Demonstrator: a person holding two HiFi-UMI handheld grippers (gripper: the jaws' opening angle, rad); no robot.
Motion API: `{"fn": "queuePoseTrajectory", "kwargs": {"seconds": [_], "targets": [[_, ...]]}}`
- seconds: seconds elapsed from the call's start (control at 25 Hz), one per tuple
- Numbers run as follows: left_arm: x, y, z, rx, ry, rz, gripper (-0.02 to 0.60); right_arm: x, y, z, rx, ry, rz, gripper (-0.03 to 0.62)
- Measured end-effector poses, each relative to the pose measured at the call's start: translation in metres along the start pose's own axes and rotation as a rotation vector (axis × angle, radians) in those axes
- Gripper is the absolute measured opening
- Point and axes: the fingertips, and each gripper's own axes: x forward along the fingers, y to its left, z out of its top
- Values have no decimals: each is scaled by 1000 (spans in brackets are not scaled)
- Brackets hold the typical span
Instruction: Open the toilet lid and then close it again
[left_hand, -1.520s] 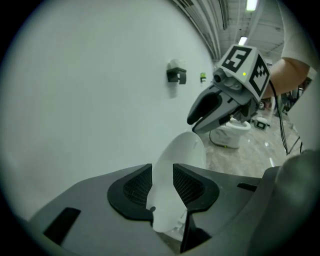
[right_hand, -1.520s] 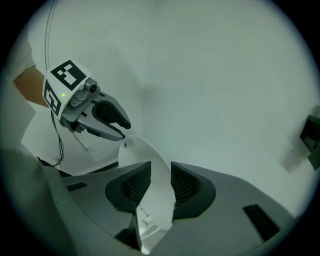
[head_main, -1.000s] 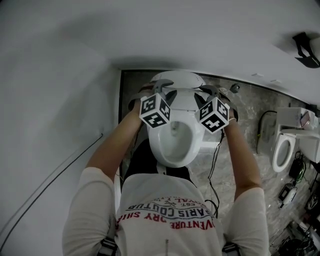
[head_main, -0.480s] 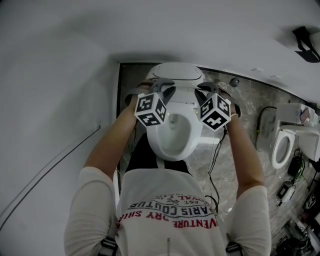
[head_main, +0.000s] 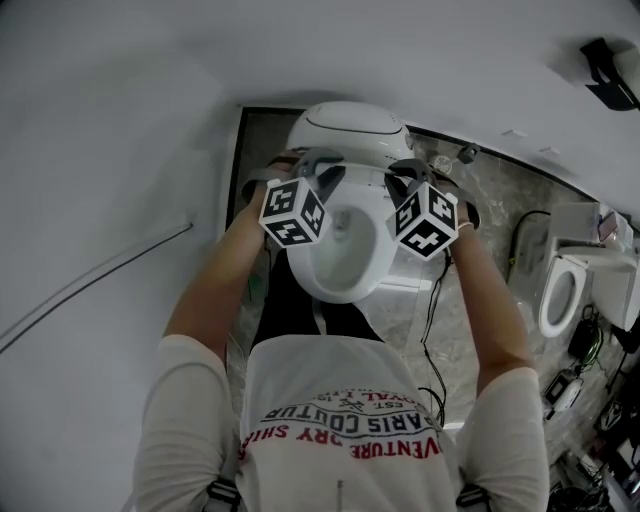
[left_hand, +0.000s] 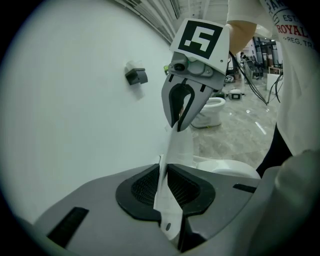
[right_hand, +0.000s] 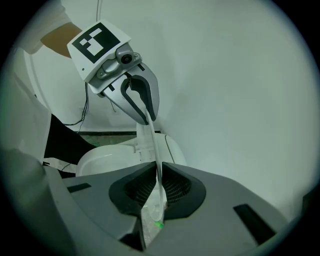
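Head view: toilet lid (head_main: 350, 125) part-raised at far end over bowl (head_main: 338, 268), pinched by left gripper (head_main: 322, 168) and right gripper (head_main: 402, 172). More lid face showing than a second ago, so likely mid-swing. Left gripper view: jaws closing, narrow, pinching lid edge. Right gripper view: same, opposite side.

The toilet lid (left_hand: 176, 150) is standing raised behind the bowl (head_main: 335, 255), which is backing onto the wall (head_main: 120, 150). The lid's left edge is sitting between the closing jaws of the left tool (left_hand: 170, 187), and its right edge between the closing jaws of the right tool (right_hand: 157, 187). A second toilet (head_main: 560, 290) is standing on the floor (head_main: 480, 220), well off to the right.
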Motion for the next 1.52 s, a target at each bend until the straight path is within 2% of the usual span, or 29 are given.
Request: {"fn": "queuePoseTrajectory", "kwargs": {"seconds": [0.2,0.56,0.88,1.08,1.28,1.52], "targets": [[-10,-25,2,-16,-2,32,54,-9,27,-6,-59,-4,-13,35],[-34,-74,-5,-20,-33,20,54,-21,80,-9,-60,-26,-29,35],[-47,-133,-22,38,-73,22,54,-20,142,-21,-49,13,-55,37],[-52,-170,-33,66,-100,11,54,-17,178,-30,-5,30,-81,37],[-56,-209,-46,63,-103,4,64,-13,218,-41,-6,36,-63,48],[-52,-249,-60,78,-84,41,75,-3,256,-58,-61,44,-71,55]]}}
